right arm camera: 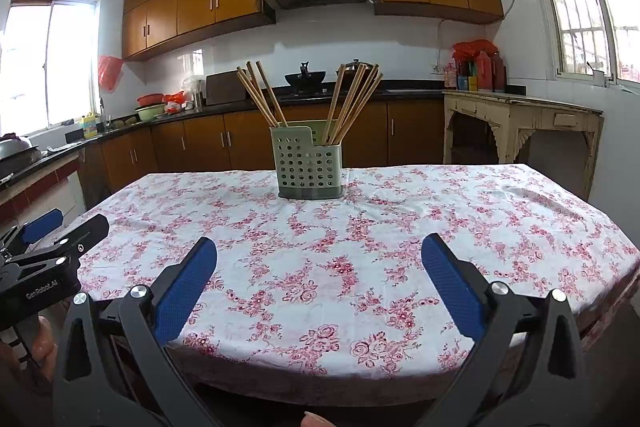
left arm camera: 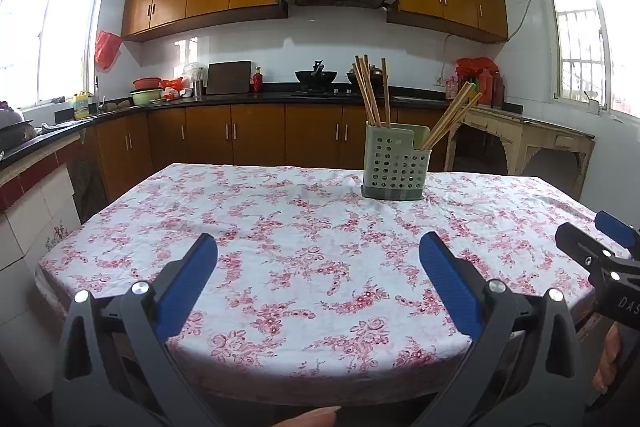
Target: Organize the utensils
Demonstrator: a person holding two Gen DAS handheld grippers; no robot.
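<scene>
A pale green perforated utensil holder [left arm camera: 394,163] [right arm camera: 307,167] stands upright at the far side of the table. Wooden chopsticks [left arm camera: 370,93] [right arm camera: 260,93] stand in its taller back compartment, and more chopsticks [left arm camera: 452,117] [right arm camera: 354,103] lean in its lower front one. My left gripper [left arm camera: 318,259] is open and empty above the near edge of the table, well short of the holder. My right gripper [right arm camera: 319,259] is open and empty at the same distance. Each gripper shows at the side of the other's view, the right gripper [left arm camera: 600,243] and the left gripper [right arm camera: 60,227].
The table [left arm camera: 280,227] [right arm camera: 440,219] has a white cloth with pink flowers. Behind it run brown kitchen cabinets [left arm camera: 260,137] with a dark counter holding bowls, bottles and a wok [left arm camera: 316,75]. A worn cream side table [right arm camera: 520,123] stands at the right wall.
</scene>
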